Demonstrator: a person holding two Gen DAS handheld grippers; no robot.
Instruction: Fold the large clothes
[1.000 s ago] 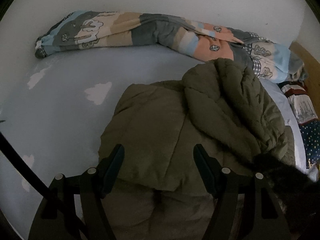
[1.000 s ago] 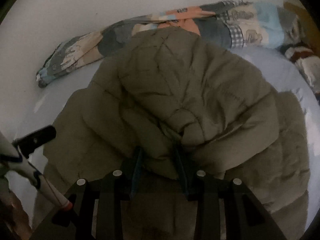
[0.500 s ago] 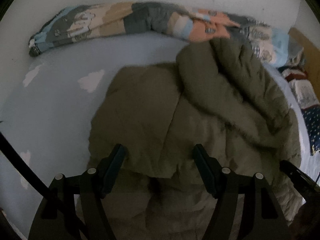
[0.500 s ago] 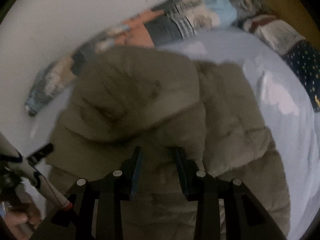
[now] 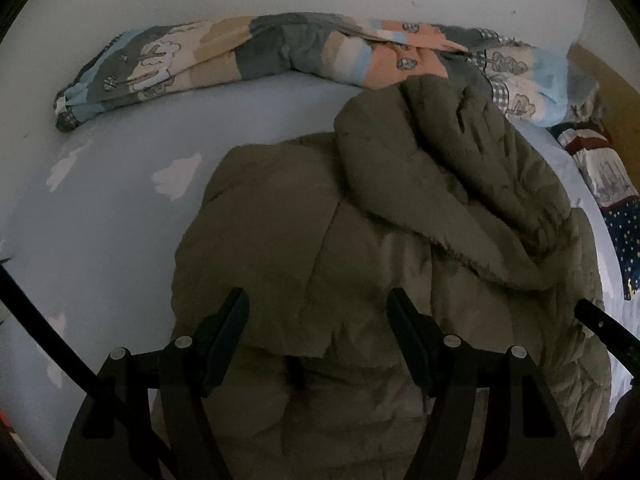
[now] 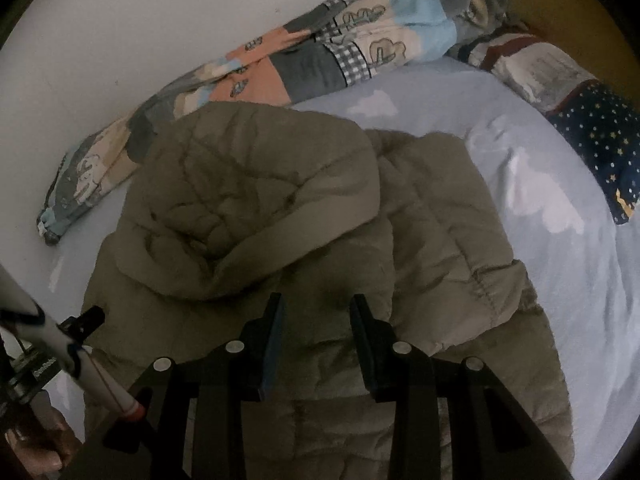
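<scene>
An olive puffer jacket [image 5: 360, 264] lies rumpled on the pale blue bed [image 5: 100, 208], beneath both our grippers. It looks soft, bulky and springy, so we judge the hems and sleeve cuffs the surest holds. Our left gripper [image 5: 318, 312] stands wide open and the right gripper [image 6: 316, 316] partly open, both empty.

Jacket [image 5: 360, 264]: near hem cut off at 6 o'clock behind gripper frames in both views. Pillow [image 6: 596, 136]: cut off at 3 o'clock. Hand [image 6: 36, 444] at 8 o'clock: mostly out of frame.
</scene>
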